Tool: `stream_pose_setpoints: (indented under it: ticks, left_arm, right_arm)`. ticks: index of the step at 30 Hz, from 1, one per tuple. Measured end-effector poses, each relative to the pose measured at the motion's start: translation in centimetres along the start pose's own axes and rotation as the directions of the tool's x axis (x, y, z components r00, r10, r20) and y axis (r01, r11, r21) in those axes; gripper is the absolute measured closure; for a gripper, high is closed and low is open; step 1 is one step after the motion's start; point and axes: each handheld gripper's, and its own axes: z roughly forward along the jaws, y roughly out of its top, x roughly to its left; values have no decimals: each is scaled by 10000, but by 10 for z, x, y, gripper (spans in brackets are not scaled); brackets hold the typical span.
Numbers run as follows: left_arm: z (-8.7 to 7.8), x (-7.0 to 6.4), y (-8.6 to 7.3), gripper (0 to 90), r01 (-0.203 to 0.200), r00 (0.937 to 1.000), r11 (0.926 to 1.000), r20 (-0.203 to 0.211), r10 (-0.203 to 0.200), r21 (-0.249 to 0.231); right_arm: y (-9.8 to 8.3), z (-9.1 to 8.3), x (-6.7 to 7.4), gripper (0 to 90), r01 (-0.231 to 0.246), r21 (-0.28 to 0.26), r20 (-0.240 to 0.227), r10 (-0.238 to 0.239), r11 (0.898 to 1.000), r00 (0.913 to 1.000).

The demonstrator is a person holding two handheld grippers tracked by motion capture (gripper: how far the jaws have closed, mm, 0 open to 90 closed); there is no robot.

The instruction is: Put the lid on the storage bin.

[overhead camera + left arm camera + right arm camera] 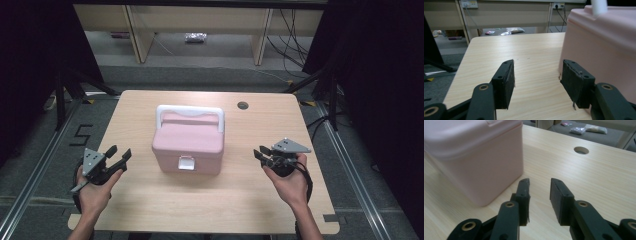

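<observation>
Pink lidded box (188, 143), white handle up, sitting mid-worktop (150, 210); left gripper (119, 157) and right gripper (260, 153) flanking it, jaws gaping and holding nothing, seemingly readying a two-sided grasp

High view: fixed above the near edge, looking forward and down over the whole counter (150, 205). Left gripper view: low, close, facing the far edge, pink box (604, 45) at its right. Right gripper view: low, close, same box at its left. All three share box and counter.
</observation>
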Motion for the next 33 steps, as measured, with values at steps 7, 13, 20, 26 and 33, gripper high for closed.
stream_pose_setpoints:
  ticks: [7,13,20,26,33]
  left_arm:
    - [-9,19,-14,431,-69,9982,10000,-590,69,15]
    - [-10,26,-24,423,4,9973,9999,-739,-12,-107]
    - [-9,26,-33,417,-114,9966,9997,-815,97,-204]
    - [-9,25,-34,412,-270,9962,9993,-840,247,-261]
    - [-10,24,-32,406,-232,9968,9990,-771,202,-388]
  right_arm:
    - [-23,-9,-14,672,-234,174,580,224,9996,9981]
    - [-41,-11,-23,654,-430,289,972,400,9987,9945]
    - [-61,-11,-31,637,-728,266,1244,689,9970,9898]
    - [-74,-10,-32,630,-842,104,1340,821,9964,9876]
    - [-76,-9,-32,622,-991,29,1303,979,9951,9866]
